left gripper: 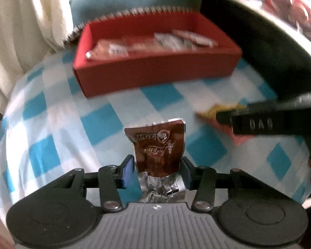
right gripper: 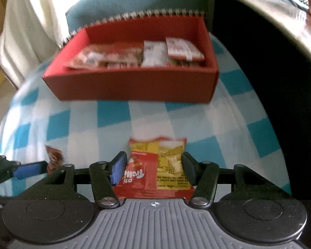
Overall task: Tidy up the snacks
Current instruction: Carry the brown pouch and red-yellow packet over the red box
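Gripping light, crinkly packets, left gripper pinches the brown foil sachet and right gripper clamps the red-yellow Trolli packet across their middles, above the checked cloth near the red box.

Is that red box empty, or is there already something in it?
Not empty. The open red box already holds several snack packets lying flat on its bottom, with wall still showing above them.
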Tool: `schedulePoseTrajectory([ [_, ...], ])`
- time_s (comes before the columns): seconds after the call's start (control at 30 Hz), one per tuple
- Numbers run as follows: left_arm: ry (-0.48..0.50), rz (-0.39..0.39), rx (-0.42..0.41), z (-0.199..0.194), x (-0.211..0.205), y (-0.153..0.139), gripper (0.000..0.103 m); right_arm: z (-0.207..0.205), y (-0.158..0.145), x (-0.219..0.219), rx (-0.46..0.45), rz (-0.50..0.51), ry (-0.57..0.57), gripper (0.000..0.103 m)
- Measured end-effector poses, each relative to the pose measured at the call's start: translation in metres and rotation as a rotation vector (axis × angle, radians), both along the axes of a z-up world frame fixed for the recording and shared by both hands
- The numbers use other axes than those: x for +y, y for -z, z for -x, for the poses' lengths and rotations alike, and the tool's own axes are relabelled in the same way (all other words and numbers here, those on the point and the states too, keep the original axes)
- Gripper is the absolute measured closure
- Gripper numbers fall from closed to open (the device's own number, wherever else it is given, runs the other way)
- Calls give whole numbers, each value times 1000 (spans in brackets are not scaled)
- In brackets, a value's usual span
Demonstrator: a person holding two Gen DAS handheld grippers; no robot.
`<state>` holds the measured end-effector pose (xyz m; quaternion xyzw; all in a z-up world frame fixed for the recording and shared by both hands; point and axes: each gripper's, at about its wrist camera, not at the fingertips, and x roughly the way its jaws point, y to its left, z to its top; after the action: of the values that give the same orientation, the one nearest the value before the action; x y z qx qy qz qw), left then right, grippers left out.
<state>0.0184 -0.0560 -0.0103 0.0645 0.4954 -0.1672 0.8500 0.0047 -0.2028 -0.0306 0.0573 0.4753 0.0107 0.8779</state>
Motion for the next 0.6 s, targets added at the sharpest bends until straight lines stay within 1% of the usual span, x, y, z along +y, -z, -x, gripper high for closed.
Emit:
schedulePoseTrajectory([
  [0.1,-28,0,-26,-8,6,-4,62,-1,-2,-2,-7,-11,14,39],
  [0.2,-48,13,-19,-14,11,-4,62,-1,-5,-3,-24,-12,20,39],
  [0.47,-44,46,-41,-17,13,-15,62,5,-29,-7,-104,-55,13,39],
  [0.6,-46,56,-66,-22,11,-22,62,7,-40,-6,-138,-74,0,39],
])
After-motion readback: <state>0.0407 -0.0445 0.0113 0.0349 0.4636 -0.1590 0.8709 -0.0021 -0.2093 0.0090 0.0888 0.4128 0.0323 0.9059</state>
